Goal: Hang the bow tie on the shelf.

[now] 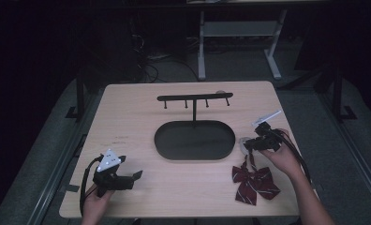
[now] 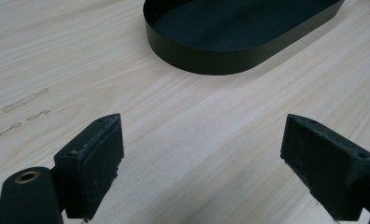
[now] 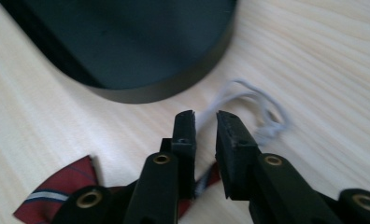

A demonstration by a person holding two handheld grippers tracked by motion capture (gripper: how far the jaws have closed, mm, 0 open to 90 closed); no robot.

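Standing a narrow gap apart, right gripper (image 3: 205, 116) jaws, pads not pressing on the grey elastic loop (image 3: 262, 107) running between them and curling just beyond. Close behind and beneath these jaws, dark red striped bow tie (image 1: 254, 183) flat on the tabletop (image 1: 127, 122). Ahead, black oval tray (image 3: 141, 91). Spread wide with nothing between, left gripper (image 2: 202, 135) jaws low over bare wood.

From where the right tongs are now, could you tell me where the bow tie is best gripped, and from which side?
Probably by the white elastic loop, not the bow tie's floppy wings. The loop lies flat on the table beside the black tray, just ahead of the right tongs. Come down from above and pinch one strand.
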